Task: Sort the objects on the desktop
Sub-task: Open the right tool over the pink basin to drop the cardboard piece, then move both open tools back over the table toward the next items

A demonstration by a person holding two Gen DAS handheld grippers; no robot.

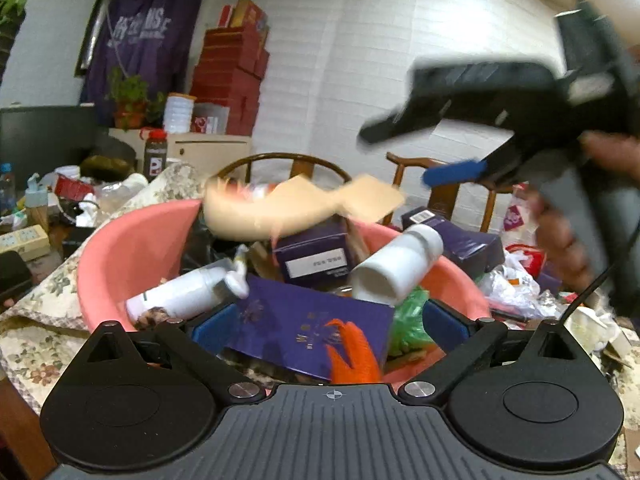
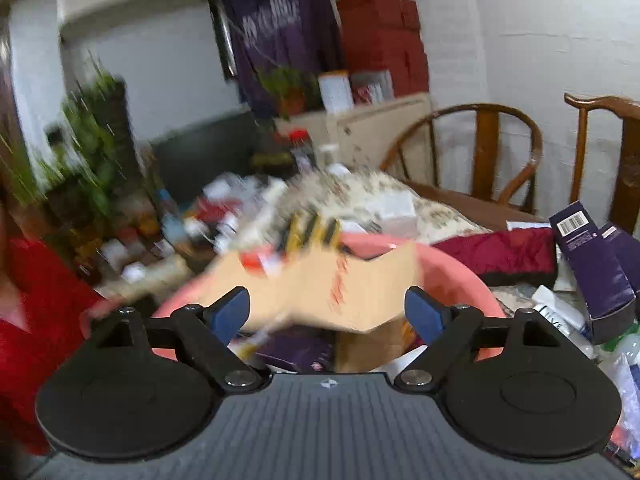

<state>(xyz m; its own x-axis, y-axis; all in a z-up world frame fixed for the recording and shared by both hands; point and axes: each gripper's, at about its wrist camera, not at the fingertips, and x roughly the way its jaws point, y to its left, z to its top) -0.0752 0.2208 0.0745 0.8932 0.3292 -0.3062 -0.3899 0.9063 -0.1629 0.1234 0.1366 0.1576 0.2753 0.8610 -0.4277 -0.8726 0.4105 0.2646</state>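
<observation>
A pink basin [image 1: 132,248] on the table holds purple boxes [image 1: 308,324], two white bottles [image 1: 396,266] and other litter. A tan flattened carton [image 1: 296,204] is in the air above the basin, blurred, touching no gripper. It also shows in the right wrist view [image 2: 320,288], over the basin [image 2: 452,276] and in front of my right gripper [image 2: 334,314], whose jaws stand wide apart. My left gripper [image 1: 320,326] is open just above the basin's near side. The right gripper's body [image 1: 500,100] hangs at the upper right of the left wrist view.
A floral cloth [image 1: 36,344] covers the table. Purple boxes [image 2: 588,264], plastic bags [image 1: 508,284] and a dark red cushion [image 2: 496,254] lie to the right of the basin. Two wooden chairs [image 2: 484,152] stand behind. Clutter [image 1: 60,196] fills the left side.
</observation>
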